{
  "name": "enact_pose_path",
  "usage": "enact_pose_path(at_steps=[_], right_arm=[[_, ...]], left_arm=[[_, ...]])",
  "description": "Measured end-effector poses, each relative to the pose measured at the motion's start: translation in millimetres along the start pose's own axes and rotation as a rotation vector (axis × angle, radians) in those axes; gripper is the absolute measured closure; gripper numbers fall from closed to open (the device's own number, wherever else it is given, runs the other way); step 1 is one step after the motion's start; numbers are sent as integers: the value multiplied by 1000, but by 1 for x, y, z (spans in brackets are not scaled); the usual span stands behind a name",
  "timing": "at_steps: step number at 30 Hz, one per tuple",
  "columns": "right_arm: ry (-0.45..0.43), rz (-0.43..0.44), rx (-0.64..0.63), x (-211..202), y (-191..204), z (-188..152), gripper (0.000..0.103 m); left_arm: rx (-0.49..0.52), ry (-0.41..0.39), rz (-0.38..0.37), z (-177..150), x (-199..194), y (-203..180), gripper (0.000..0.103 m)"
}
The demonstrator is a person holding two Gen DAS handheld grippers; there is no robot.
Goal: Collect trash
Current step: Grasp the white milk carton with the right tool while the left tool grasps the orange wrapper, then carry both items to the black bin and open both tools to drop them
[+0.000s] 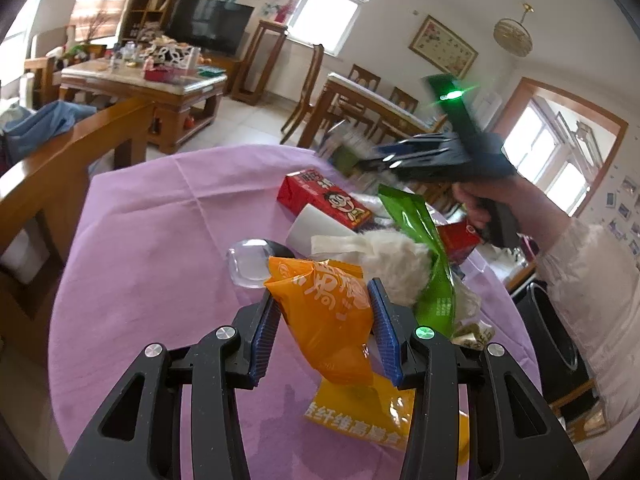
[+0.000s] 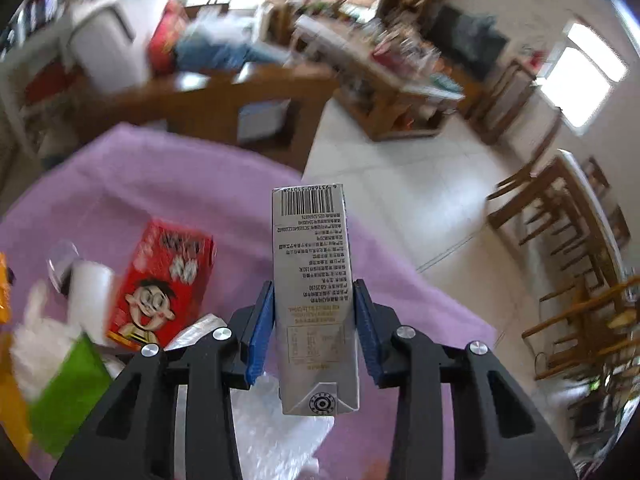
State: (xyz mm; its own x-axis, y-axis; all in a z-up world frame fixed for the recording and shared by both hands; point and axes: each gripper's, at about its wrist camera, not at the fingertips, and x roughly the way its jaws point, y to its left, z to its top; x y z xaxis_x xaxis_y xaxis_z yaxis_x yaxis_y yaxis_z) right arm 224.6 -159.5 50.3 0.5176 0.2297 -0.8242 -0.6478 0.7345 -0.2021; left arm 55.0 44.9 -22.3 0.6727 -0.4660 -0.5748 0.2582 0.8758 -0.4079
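Between our right hand-held gripper's (image 2: 314, 326) pads we pinch a silver carton (image 2: 312, 300), lengthwise pointing away; our left hand-held gripper (image 1: 326, 320) pinches an orange wrapper (image 1: 328, 312).

Pale tiled floor (image 2: 384, 168), wooden coffee table (image 1: 160, 92), black flat television (image 1: 210, 26), bright windows (image 1: 332, 8), wooden dining chairs (image 2: 560, 208), framed picture (image 1: 442, 46).

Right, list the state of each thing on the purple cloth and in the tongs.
Left tongs: shut on crumpled orange snack bag.
Right tongs: shut on silver drink carton.
Red cartoon-face carton: lying flat on cloth.
Green foil wrapper: empty, crumpled.
Clear plastic cup: tipped over.
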Motion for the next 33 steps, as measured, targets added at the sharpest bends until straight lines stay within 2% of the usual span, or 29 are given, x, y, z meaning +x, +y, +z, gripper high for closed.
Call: enact_pose_path(at_steps=[5,7,10,12,16,18,22,26,30,33], right_arm=[[-227,8,208,-90,-18,-28,65],[-326,51,295,-122,-19,-45,65],[-482,150,446,-177,-4,-98,65],[-530,203,537,-198,7,-139,64],[-540,230,712,-211,4,-209,64],[-549,198,804,-220,-10,-243,65],[-565,57,930,-253,-45,-298,64],[-534,-215,979,-291,-76,-341,64],[-496,-324,1152,-302,-106,-408,64],[-454,-362,1246,-294,-117,-445,64]], left_arm=[[12,-23,25,-1,-4,-1,59],[13,-48,25,-1,-9,0,59],[49,-59,28,0,-13,-12,59],[57,-52,-34,3,-13,-31,59],[169,-59,-159,12,-10,-104,59],[222,-37,-239,14,2,-147,59],[276,48,-378,9,40,-223,59],[332,146,-493,-4,88,-299,59],[364,256,-584,-30,145,-367,58],[376,353,-637,-55,194,-412,58]])
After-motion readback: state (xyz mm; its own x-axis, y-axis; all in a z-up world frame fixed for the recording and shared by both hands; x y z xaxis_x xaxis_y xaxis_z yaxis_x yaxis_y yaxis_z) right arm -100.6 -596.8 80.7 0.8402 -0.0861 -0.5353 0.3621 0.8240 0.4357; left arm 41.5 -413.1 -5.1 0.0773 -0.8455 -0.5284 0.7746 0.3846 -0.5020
